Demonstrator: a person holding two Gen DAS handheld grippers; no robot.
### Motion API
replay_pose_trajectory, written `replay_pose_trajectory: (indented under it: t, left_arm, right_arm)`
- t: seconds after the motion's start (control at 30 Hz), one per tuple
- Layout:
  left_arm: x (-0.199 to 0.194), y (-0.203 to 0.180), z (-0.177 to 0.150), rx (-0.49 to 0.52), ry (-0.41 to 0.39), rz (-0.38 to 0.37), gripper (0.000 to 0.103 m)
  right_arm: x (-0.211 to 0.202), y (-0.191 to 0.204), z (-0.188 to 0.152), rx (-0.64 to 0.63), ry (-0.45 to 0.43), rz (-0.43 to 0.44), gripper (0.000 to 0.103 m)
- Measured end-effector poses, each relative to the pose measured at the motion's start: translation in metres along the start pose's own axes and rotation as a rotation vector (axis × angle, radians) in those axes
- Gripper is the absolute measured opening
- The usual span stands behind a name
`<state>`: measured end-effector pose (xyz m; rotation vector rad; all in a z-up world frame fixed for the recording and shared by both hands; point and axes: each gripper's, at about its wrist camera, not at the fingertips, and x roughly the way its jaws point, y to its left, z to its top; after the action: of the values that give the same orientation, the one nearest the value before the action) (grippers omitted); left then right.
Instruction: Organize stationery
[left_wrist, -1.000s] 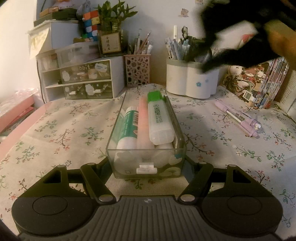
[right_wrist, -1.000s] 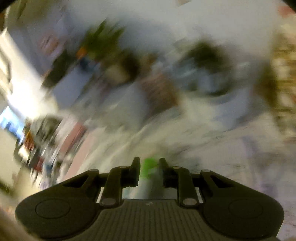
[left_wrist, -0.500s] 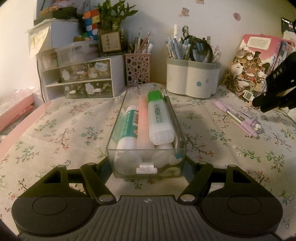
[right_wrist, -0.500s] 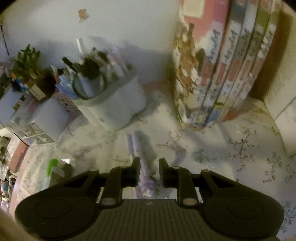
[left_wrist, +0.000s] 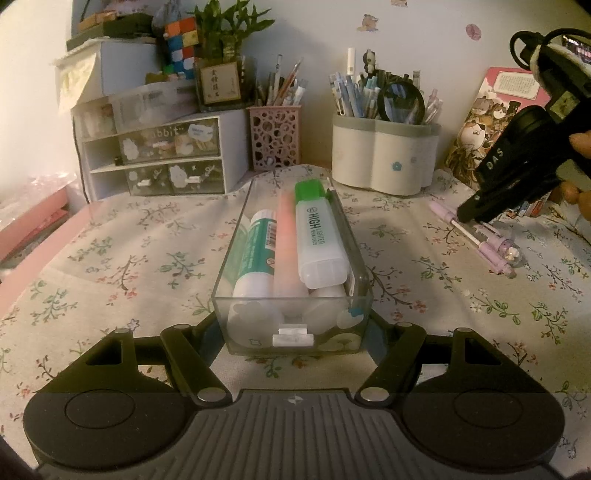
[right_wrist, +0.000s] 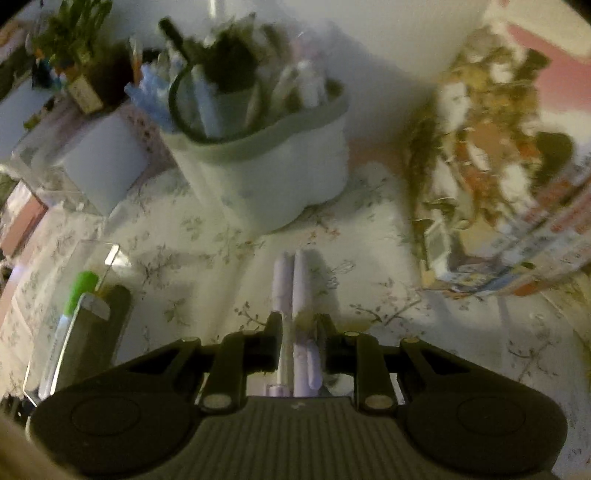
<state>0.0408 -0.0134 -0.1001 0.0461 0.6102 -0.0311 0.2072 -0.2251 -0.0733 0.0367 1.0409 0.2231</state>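
A clear plastic tray (left_wrist: 360, 295) lies on the floral tablecloth, holding a green-capped highlighter (left_wrist: 317, 232), a green-and-white glue stick (left_wrist: 258, 251) and a pink tube. My left gripper (left_wrist: 293, 332) stands open, its fingers on either side of the tray's near end. Two purple pens (left_wrist: 480, 236) lie side by side on the cloth to the right. My right gripper (right_wrist: 298, 326) is down over them, its narrowly parted fingers straddling the pens (right_wrist: 297, 280); I cannot tell if they press them. The right gripper also shows in the left wrist view (left_wrist: 476, 210).
A white pen holder (left_wrist: 384, 158) full of pens stands at the back, with a pink lattice pencil cup (left_wrist: 275, 136) and a small drawer unit (left_wrist: 155, 155) to its left. Illustrated books (left_wrist: 491, 129) lean at the back right. The tray's far end shows in the right wrist view (right_wrist: 85, 295).
My right gripper has swung from above the tray over to the right and come down over the two purple pens. The left gripper and the tray have not moved.
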Motion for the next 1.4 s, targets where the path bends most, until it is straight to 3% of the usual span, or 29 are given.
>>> replay_pose_trajectory:
  t: [0.2, 0.23, 0.27, 0.33, 0.43, 0.5, 0.6, 0.63, 0.7, 0.77, 0.87, 0.93, 1.1, 1.2, 1.27, 1.4]
  left_arm:
    - [0.000, 0.000, 0.000, 0.000, 0.000, -0.001, 0.072]
    - [0.000, 0.000, 0.000, 0.000, 0.000, -0.002, 0.072]
    - [0.000, 0.000, 0.000, 0.001, 0.000, -0.002, 0.072]
    - [0.000, 0.000, 0.000, 0.001, 0.000, 0.000, 0.072]
    - [0.000, 0.000, 0.001, 0.004, 0.001, -0.005, 0.072]
    - [0.000, 0.000, 0.001, 0.005, 0.001, -0.006, 0.072]
    - [0.000, 0.000, 0.001, 0.006, 0.001, -0.005, 0.072]
    - [0.000, 0.000, 0.001, 0.006, 0.001, -0.005, 0.072]
    - [0.000, 0.000, 0.001, 0.007, 0.001, -0.005, 0.072]
    - [0.000, 0.000, 0.001, 0.005, 0.001, -0.006, 0.073]
    - [0.001, 0.000, 0.001, 0.007, 0.001, -0.006, 0.073]
    - [0.001, 0.000, 0.001, 0.008, 0.001, -0.005, 0.073]
    - [0.001, 0.000, 0.001, 0.009, 0.001, -0.008, 0.072]
    - [0.001, 0.001, 0.001, 0.011, 0.000, -0.010, 0.073]
    - [0.001, 0.001, 0.001, 0.011, 0.000, -0.010, 0.073]
    - [0.001, 0.001, 0.001, 0.013, 0.000, -0.011, 0.073]
  right_arm:
    - [0.003, -0.002, 0.001, -0.004, 0.016, 0.013, 0.025]
    - [0.002, -0.001, 0.000, -0.010, 0.015, 0.011, 0.023]
    - [0.000, -0.001, 0.000, -0.007, 0.010, 0.005, 0.012]
    - [-0.002, -0.004, 0.002, 0.026, 0.007, 0.021, 0.005]
    - [-0.006, -0.005, 0.002, 0.029, -0.032, -0.010, 0.005]
    - [-0.006, -0.005, 0.003, 0.014, -0.032, 0.005, 0.006]
    - [-0.008, 0.001, 0.005, -0.011, -0.038, 0.014, 0.017]
    - [-0.007, 0.004, 0.005, -0.022, -0.024, 0.029, 0.023]
    - [0.003, 0.008, 0.005, -0.035, 0.027, 0.018, 0.023]
    - [0.008, 0.006, 0.004, -0.017, 0.024, 0.034, 0.029]
    - [0.009, 0.005, -0.001, 0.008, 0.002, 0.029, 0.027]
    - [0.001, 0.004, -0.002, 0.038, -0.015, 0.015, 0.016]
    - [-0.005, -0.002, -0.005, 0.080, -0.029, 0.008, 0.017]
    - [-0.005, -0.003, -0.006, 0.096, -0.025, 0.060, 0.018]
    - [-0.007, 0.001, -0.004, 0.071, -0.035, 0.047, 0.031]
    - [-0.002, 0.011, 0.000, 0.024, -0.019, 0.024, 0.033]
